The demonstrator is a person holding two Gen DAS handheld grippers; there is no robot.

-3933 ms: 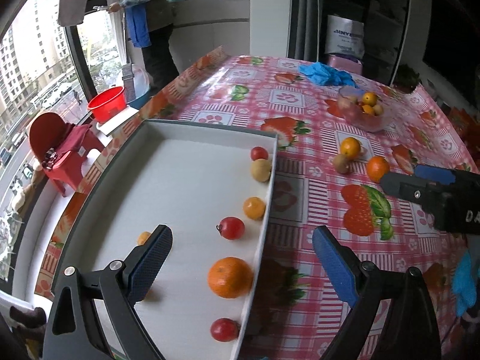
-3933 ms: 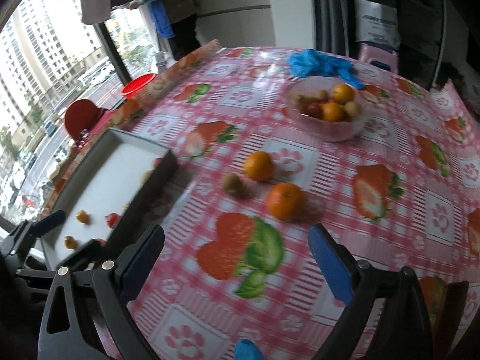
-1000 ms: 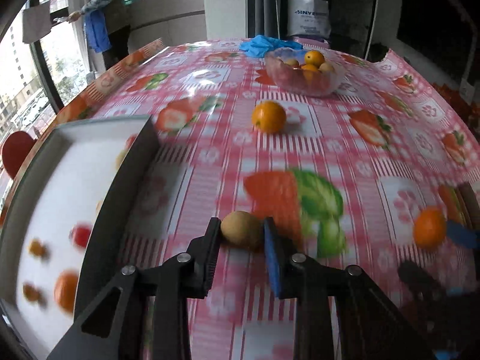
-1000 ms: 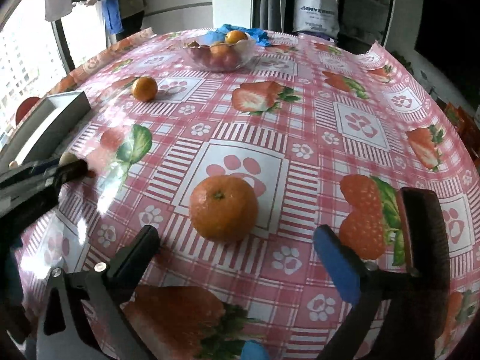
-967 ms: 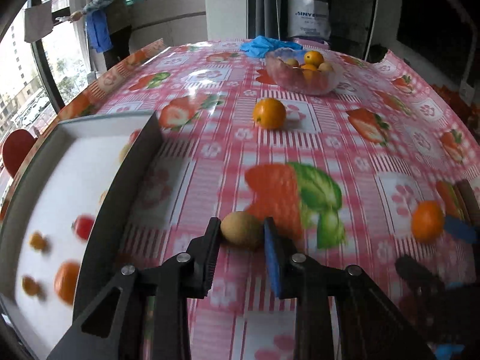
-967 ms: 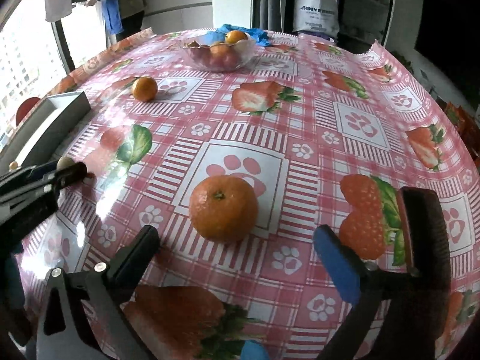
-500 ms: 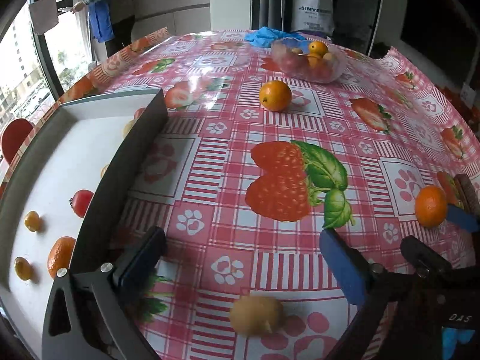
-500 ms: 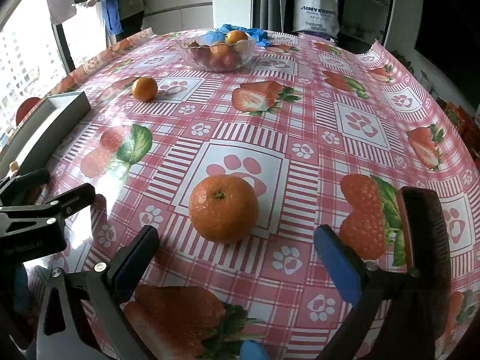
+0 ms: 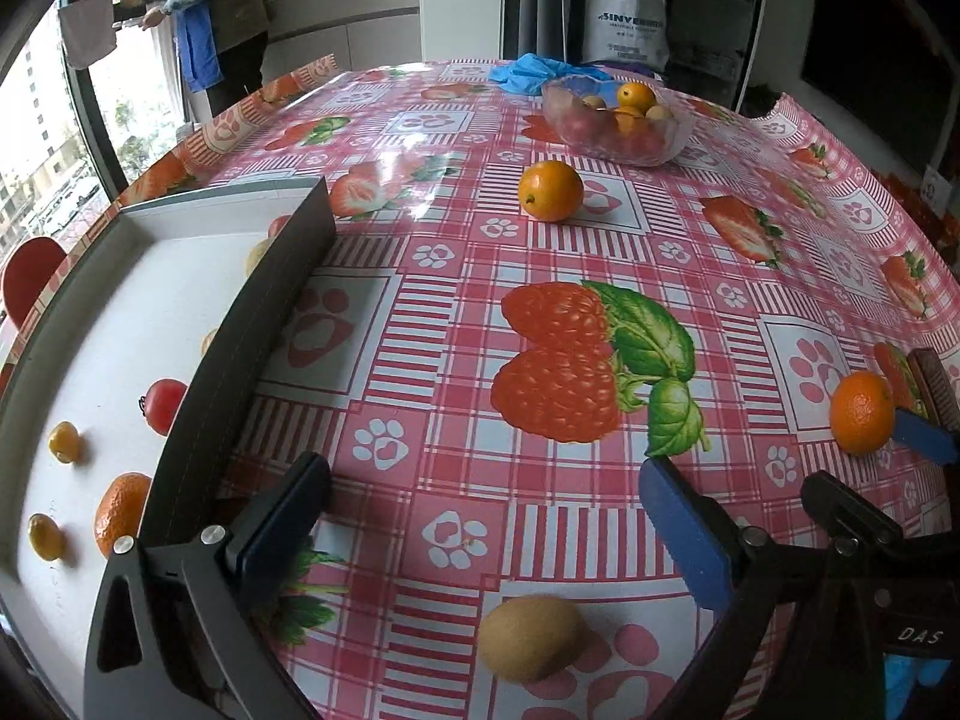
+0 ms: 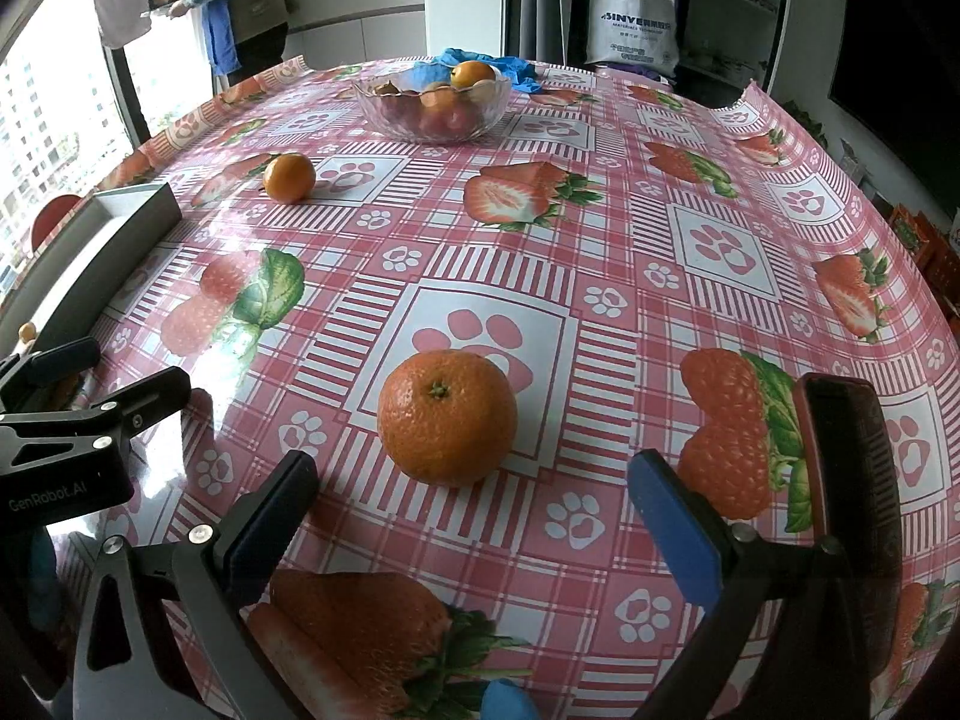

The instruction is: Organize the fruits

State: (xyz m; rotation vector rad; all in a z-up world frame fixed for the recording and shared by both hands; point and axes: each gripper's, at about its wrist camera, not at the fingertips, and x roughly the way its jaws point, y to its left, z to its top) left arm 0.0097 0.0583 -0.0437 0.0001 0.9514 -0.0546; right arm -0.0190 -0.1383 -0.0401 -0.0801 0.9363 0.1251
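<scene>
My left gripper (image 9: pixel 480 516) stands wide open above the tablecloth. A brown kiwi (image 9: pixel 531 636) lies loose on the cloth just below its fingers, touching neither pad. To the left sits the grey tray (image 9: pixel 240 336) with a tomato (image 9: pixel 165 405), an orange (image 9: pixel 123 510) and small yellow fruits. My right gripper (image 10: pixel 474 510) is open, with a large orange (image 10: pixel 447 417) resting on the cloth just ahead of its fingertips, untouched. That same orange (image 9: pixel 861 411) shows at the right in the left wrist view. A smaller orange (image 9: pixel 551 190) lies farther back.
A glass bowl (image 9: pixel 615 120) of mixed fruit stands at the far end, with a blue cloth (image 9: pixel 528 69) behind it. A person (image 9: pixel 222 6) stands by the window at the back left. The left gripper's body (image 10: pixel 66 438) appears at the left in the right wrist view.
My left gripper has opened and let go of the kiwi, which now lies on the cloth below the fingers. The right gripper and its orange have not moved.
</scene>
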